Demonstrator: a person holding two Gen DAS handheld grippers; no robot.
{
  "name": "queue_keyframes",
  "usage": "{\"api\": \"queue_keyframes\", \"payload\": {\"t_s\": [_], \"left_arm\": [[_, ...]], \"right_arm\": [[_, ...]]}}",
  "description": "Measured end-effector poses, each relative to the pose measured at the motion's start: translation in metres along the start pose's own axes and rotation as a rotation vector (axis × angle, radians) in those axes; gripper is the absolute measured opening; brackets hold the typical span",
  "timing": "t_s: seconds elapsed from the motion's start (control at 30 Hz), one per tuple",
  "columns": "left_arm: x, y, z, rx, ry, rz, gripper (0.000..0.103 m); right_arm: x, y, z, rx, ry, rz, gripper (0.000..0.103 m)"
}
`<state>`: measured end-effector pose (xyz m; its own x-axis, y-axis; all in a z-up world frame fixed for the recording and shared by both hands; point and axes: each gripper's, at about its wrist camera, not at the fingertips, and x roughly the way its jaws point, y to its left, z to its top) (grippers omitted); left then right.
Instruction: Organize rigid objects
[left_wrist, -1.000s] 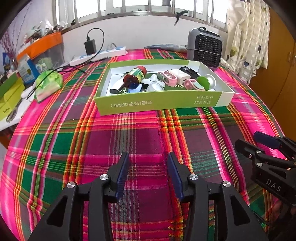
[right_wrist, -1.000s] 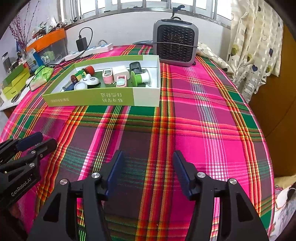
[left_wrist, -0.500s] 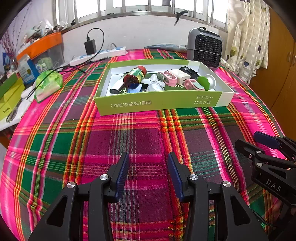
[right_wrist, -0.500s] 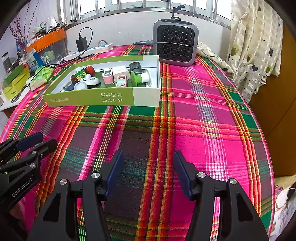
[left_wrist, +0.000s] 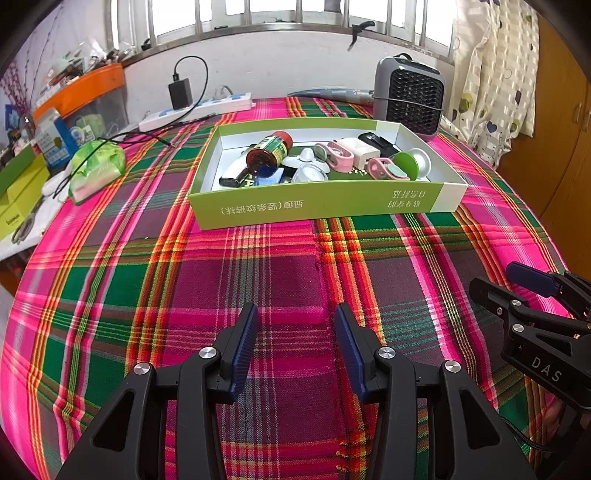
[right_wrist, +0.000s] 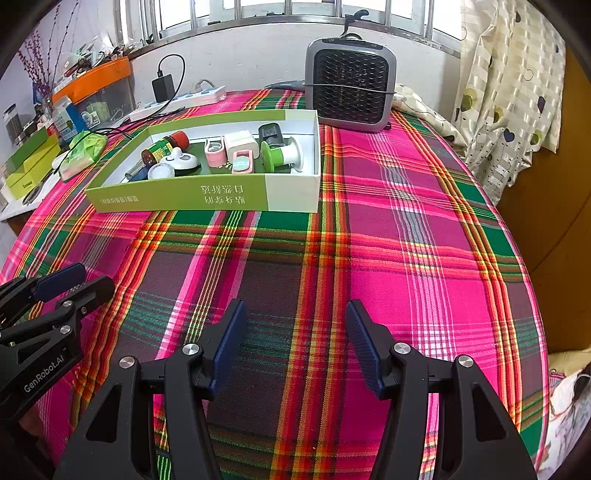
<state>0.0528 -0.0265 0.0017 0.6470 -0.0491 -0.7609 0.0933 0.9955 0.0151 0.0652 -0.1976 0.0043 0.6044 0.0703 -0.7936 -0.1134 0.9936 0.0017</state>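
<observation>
Ahead of both pairs of spread, empty fingers (left_wrist: 293, 334), a shallow green-and-white cardboard box (left_wrist: 325, 206) sits on the plaid-clothed counter (left_wrist: 258, 266), holding a red-capped brown bottle (left_wrist: 269, 149), pink clips (left_wrist: 338, 155), and perhaps a green-ended spool (right_wrist: 280, 157).

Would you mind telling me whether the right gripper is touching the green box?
Apart. The right wrist view shows the right gripper with open fingers over bare plaid cloth, and a wide stretch of cloth lies between it and the green box.
</observation>
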Motion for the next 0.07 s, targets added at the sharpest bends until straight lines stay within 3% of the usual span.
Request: {"api": "queue_keyframes", "payload": {"t_s": [0.07], "left_arm": [[0.0000,0.0002,0.0000,0.000,0.000,0.000,0.042]], "right_arm": [[0.0000,0.0000,0.0000,0.000,0.000,0.000,0.057]]}}
